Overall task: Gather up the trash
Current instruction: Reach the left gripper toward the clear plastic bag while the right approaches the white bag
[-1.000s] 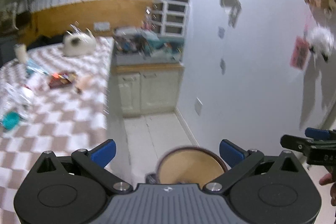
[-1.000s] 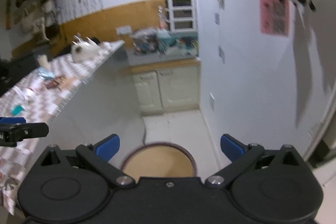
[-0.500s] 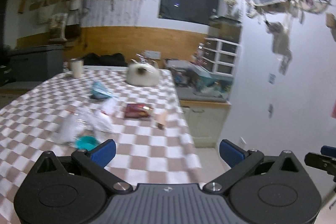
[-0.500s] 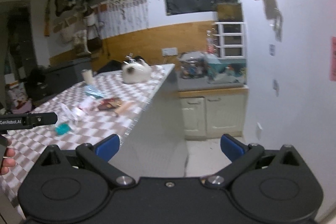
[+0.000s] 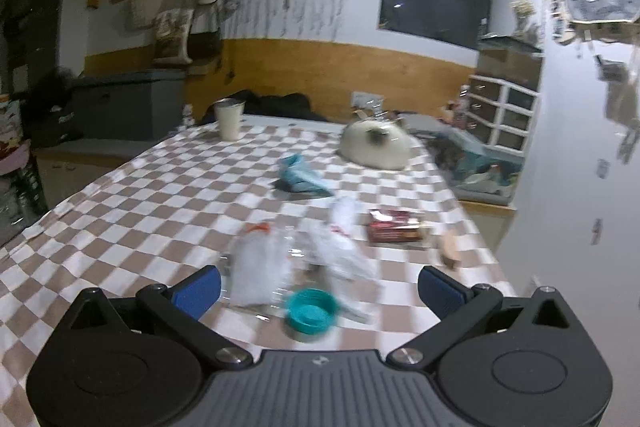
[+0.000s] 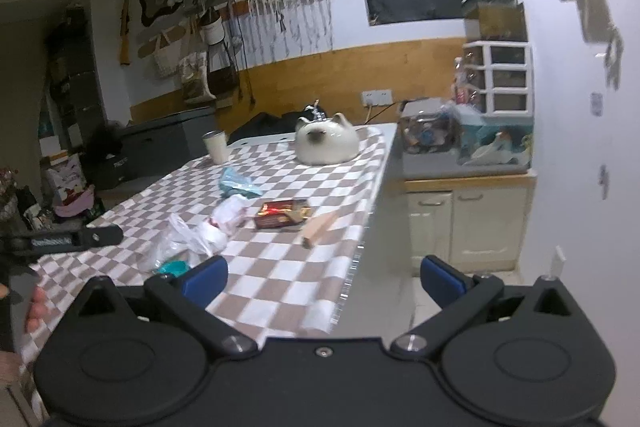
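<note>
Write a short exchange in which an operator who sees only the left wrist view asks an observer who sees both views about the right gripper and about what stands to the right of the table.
Operator: Is the right gripper free?
Observer: Yes. It is open, its jaws wide apart, with nothing between them.
Operator: What is below the counter to the right of the table?
Observer: Cream cabinet doors, all shut, with bare floor in front of them.
</note>
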The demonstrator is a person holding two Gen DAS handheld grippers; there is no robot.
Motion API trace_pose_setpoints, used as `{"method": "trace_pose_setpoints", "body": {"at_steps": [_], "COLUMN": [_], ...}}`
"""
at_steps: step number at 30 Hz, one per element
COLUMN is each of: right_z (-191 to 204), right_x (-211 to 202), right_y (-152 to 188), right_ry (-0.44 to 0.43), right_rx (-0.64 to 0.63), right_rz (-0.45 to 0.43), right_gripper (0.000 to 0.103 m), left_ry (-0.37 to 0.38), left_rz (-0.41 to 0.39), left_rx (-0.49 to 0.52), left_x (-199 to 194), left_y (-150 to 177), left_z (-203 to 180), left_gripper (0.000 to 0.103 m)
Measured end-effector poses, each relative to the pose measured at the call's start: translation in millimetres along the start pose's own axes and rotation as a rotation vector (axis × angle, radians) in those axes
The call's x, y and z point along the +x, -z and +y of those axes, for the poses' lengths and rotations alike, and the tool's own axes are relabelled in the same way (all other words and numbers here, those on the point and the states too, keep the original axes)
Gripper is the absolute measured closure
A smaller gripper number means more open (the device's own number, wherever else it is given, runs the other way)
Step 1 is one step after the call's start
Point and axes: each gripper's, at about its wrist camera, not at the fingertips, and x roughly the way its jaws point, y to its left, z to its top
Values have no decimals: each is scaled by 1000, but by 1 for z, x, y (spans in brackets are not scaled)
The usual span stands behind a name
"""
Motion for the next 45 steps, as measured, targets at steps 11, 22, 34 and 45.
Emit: {"method": "trace_pose_setpoints", "body": {"at_steps": [11,22,34,45], "right_z": [60,92,101,115], "right_x": [64,154,247,291], "right_y": [-32,-37,-18,5], "right_ry": [-58,-76,-171,-208], "right_rx": [20,161,400,434], "right_rz": [48,106,196,262], "right_gripper": [0,0,6,27], "left_ry": [-18,23,127,145], "left_rz": [93,120,96,109], "left_rx": [6,-67,-84,-97], "left_x": [84,143,155,159], "left_y": [-23,-9,6,8], "left_z": [47,74,82,85], "left_gripper": [0,0,0,0]}}
